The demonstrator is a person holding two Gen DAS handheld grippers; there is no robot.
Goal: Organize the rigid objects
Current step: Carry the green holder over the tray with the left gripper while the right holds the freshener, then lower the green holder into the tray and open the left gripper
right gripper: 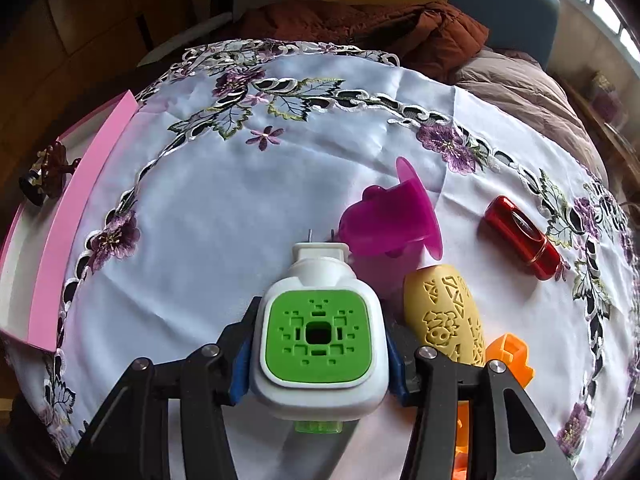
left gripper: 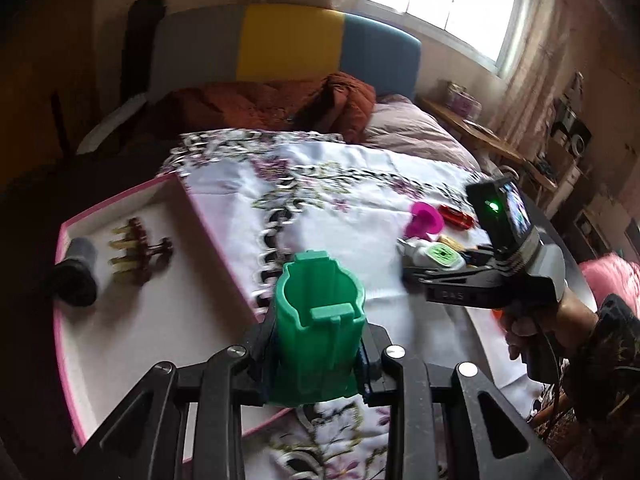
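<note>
While clamped: green cup [left gripper: 318,320] between left tongs [left gripper: 318,360].

- The left wrist view looks down slantwise, close over the pink tray [left gripper: 208,224], toward the bed.
- The right wrist view looks down more steeply, near the embroidered cloth [right gripper: 224,208].
- Both views share the magenta cup [left gripper: 420,220] [right gripper: 384,224].

Two handheld grippers of black plastic: the left gripper [left gripper: 318,354] and right gripper [right gripper: 318,354] have slotted linkage arms, round silver screws and blue finger pads [right gripper: 239,372]. A dark patterned sleeve [left gripper: 608,344] covers the wrist behind the right hand [left gripper: 532,330]. Its gripper carries a small black camera box with a green light.
</note>
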